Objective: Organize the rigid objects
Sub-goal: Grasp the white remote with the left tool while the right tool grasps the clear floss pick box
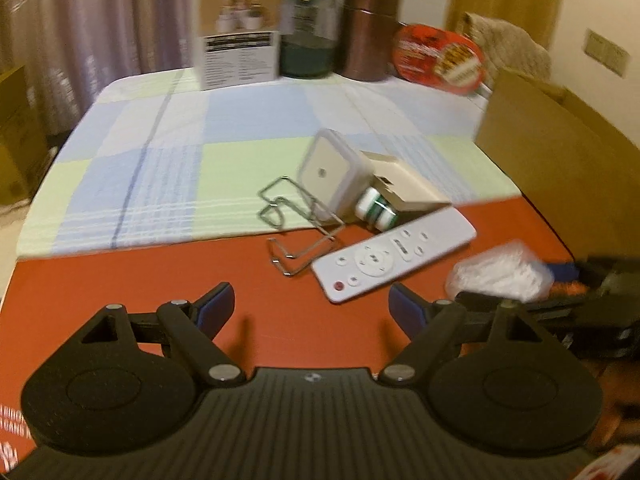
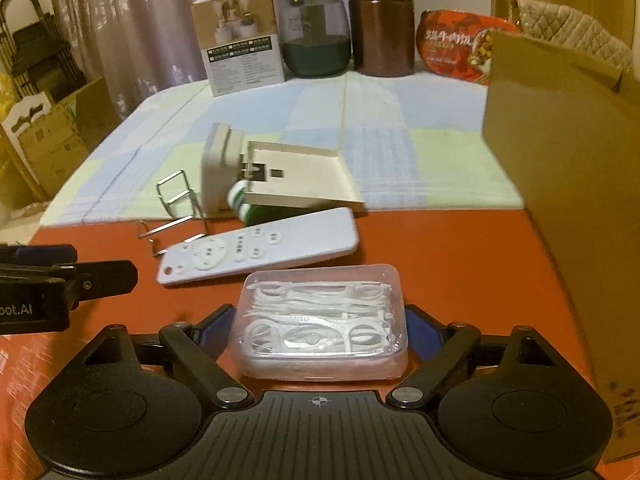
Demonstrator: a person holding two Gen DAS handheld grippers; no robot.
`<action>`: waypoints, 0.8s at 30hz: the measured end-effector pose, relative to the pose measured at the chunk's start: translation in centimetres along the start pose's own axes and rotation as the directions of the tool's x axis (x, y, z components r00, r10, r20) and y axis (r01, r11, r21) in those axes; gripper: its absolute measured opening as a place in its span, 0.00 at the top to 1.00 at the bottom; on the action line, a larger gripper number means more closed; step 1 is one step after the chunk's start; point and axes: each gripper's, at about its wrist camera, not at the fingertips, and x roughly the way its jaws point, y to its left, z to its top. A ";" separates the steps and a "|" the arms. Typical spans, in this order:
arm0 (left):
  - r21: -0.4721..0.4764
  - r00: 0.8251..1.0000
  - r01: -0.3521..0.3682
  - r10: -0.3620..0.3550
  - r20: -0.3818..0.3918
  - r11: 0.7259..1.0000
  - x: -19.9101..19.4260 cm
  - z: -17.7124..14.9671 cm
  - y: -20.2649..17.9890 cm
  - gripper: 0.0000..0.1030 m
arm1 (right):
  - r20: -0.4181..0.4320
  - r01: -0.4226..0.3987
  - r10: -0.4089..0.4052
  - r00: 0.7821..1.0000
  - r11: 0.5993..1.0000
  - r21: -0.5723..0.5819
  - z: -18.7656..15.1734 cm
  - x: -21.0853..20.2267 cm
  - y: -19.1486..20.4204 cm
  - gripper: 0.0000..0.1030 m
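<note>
The right gripper [image 2: 316, 330] has its jaws spread around the clear floss-pick box [image 2: 322, 320] on the red desk [image 2: 440, 248], whether touching it cannot be told, with the white remote [image 2: 260, 250] at eleven o'clock, while the left gripper [image 1: 312, 304] hangs open and empty, remote [image 1: 394, 258] at one o'clock.

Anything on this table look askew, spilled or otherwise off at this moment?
Yes, mildly. The square white container stands tipped on its edge rather than flat, leaning by the open beige box, with green-and-white rolls poking out beneath. The wire stand sprawls half on the cloth. Nothing looks spilled or broken.
</note>
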 end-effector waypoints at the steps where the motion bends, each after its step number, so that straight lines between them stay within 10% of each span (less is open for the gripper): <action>1: 0.027 1.000 0.011 -0.011 -0.005 1.000 0.3 0.0 -0.3 0.25 | 0.001 0.008 -0.008 1.000 1.000 0.002 0.1 -0.2 -0.4 0.17; 24: 0.249 0.987 0.159 -0.159 -0.019 0.955 6.3 0.8 -2.1 0.30 | -0.017 0.048 -0.047 0.999 0.996 0.075 -0.2 -1.3 -3.9 0.17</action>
